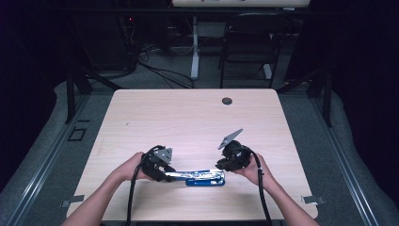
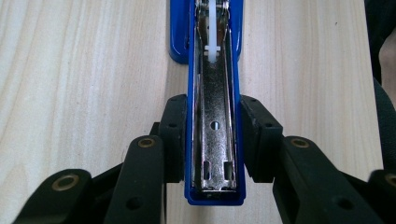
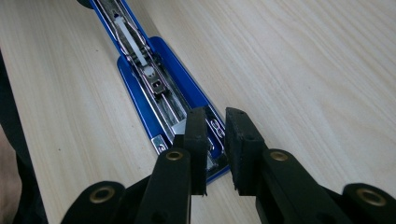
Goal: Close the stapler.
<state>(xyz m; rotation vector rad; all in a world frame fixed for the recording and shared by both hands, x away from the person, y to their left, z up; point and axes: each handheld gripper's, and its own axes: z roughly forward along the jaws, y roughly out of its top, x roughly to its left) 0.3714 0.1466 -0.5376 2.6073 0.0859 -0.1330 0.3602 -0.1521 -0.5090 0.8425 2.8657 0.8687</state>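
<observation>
The opened blue stapler [image 2: 215,140] is clamped by the left claw [image 2: 215,140] on the tabletop [image 1: 188,117]. The right claw [image 3: 215,140] is held nearly clenched over its far end, nothing seen gripped.

A blue stapler [image 1: 200,177] lies flat on the table's near middle, swung fully open lengthwise; its chrome staple channel [image 2: 215,140] faces up with a white pusher [image 2: 212,51] inside; the blue base [image 3: 161,88] lies flat in line with it.
</observation>
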